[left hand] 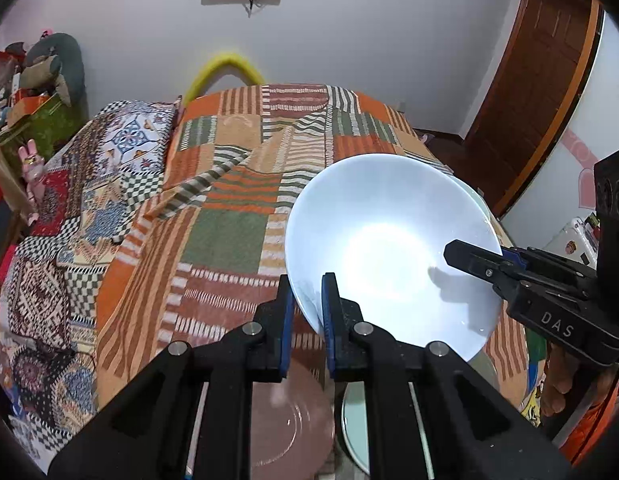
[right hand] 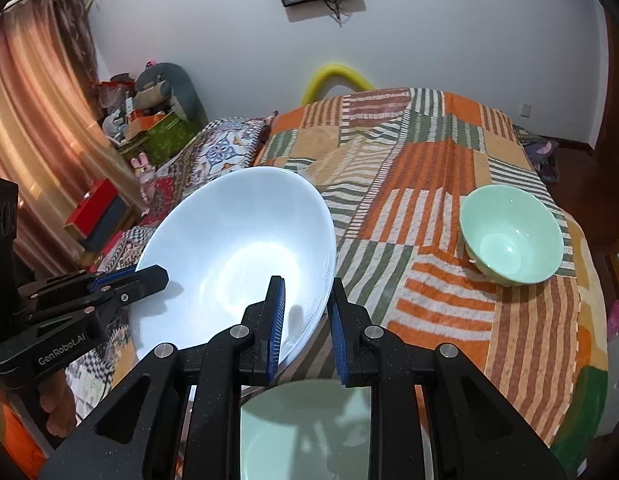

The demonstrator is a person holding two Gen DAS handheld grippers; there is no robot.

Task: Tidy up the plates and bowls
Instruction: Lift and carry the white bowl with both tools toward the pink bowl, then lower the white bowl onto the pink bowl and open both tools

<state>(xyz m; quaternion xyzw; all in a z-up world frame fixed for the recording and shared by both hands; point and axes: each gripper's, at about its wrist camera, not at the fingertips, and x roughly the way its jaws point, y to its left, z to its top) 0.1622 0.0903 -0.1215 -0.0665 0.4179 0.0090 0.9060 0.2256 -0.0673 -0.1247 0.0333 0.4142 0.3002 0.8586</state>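
A large white bowl [left hand: 389,248] hangs tilted above the bed, gripped on opposite rims by both grippers. My left gripper [left hand: 307,294] is shut on its near rim, and in the right wrist view the left gripper [right hand: 159,276] bites the bowl's left edge. My right gripper [right hand: 305,296] is shut on the white bowl [right hand: 237,248] at its right rim; the right gripper [left hand: 449,254] enters the left wrist view from the right. A mint green bowl [right hand: 509,236] sits upright on the bed. Below the grippers lie a pinkish-brown plate [left hand: 285,424] and a pale green plate [right hand: 301,428].
The bed carries an orange, green and striped patchwork blanket [right hand: 429,208] with a patterned pillow [left hand: 133,140] on its left. A yellow foam tube [left hand: 225,68] arches behind the bed. Plush toys and boxes [right hand: 157,100] crowd the far left, and a wooden door [left hand: 541,80] stands at the right.
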